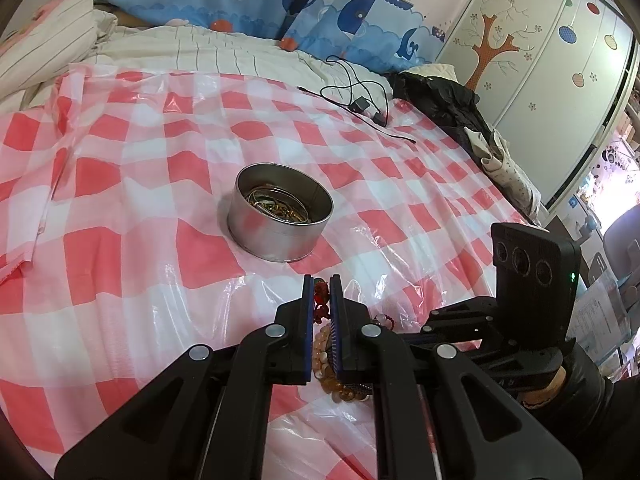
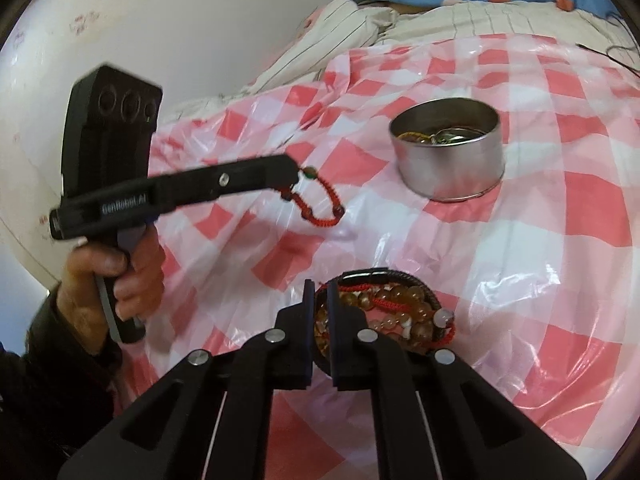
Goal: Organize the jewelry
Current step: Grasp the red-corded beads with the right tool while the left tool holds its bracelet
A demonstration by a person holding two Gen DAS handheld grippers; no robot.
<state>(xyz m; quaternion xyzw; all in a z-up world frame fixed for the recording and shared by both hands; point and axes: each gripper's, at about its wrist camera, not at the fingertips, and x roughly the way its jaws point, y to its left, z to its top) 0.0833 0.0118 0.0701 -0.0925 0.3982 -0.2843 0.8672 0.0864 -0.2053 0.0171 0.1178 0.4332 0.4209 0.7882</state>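
Note:
A round silver tin (image 1: 280, 218) with several gold pieces inside stands on the red-checked plastic sheet; it also shows in the right wrist view (image 2: 448, 152). My left gripper (image 1: 321, 294) is shut on a red cord bracelet (image 1: 320, 300) and holds it off the sheet; the right wrist view shows the bracelet (image 2: 320, 208) hanging from the left gripper (image 2: 298, 172). My right gripper (image 2: 320, 300) hovers nearly closed and empty over a pile of amber bead bracelets (image 2: 392, 312). The pile also shows under my left gripper (image 1: 332, 372).
The checked sheet (image 1: 120, 200) covers a bed. A black cable and charger (image 1: 360, 104) lie at the far side. Dark clothes (image 1: 452, 108) are heaped on the right edge. A striped duvet (image 1: 60, 52) is bunched at the far left.

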